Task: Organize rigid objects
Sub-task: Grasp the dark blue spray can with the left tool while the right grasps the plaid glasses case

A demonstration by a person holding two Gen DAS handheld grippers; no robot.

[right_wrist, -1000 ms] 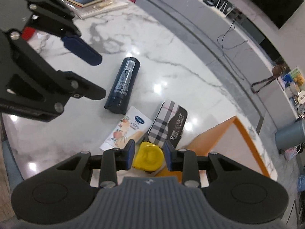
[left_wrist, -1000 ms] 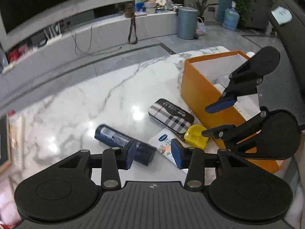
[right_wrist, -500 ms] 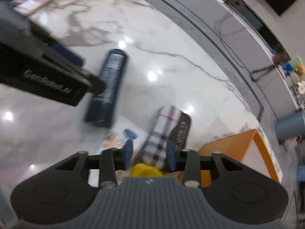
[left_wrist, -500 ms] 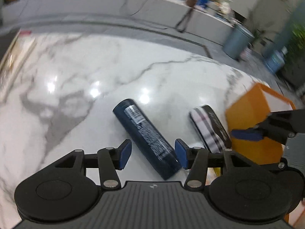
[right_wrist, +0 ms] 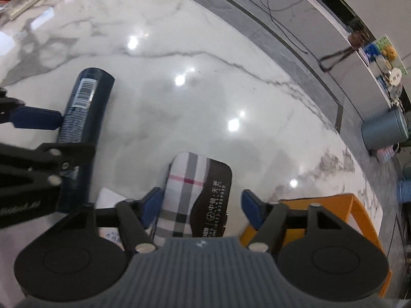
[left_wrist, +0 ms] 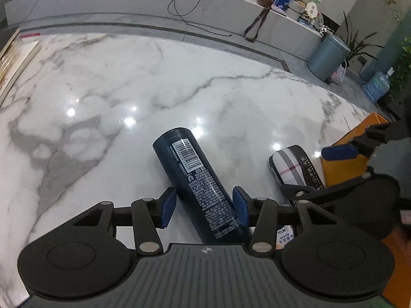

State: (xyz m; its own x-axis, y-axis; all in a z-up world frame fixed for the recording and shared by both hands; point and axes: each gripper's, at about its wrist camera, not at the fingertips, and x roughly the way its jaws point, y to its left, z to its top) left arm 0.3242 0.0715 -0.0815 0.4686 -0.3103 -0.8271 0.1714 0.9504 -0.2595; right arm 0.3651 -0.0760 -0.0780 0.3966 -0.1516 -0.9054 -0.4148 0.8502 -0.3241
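A dark blue bottle [left_wrist: 197, 177] lies on the white marble table [left_wrist: 102, 97]. My left gripper [left_wrist: 204, 206] straddles its lower half with the jaws closing. The blue pads sit close beside its sides, with a thin gap at the left pad. A plaid case [right_wrist: 190, 192] lies to the bottle's right. My right gripper [right_wrist: 203, 204] hangs over the case with its jaws opening. The case lies between the pads and the right pad stands apart from it. In the right wrist view the left gripper [right_wrist: 75, 133] reaches onto the bottle [right_wrist: 84, 102] from the left.
An orange box [left_wrist: 339, 172] stands at the table's right end, next to the plaid case [left_wrist: 290, 164]. A white printed packet [right_wrist: 108, 197] lies between bottle and case. Books [left_wrist: 15, 59] are stacked at the table's far left edge. Bare marble stretches beyond the bottle.
The right gripper let go of a yellow object, opened and moved forward over the plaid case. The left gripper swung left and sank until it straddled the bottle.
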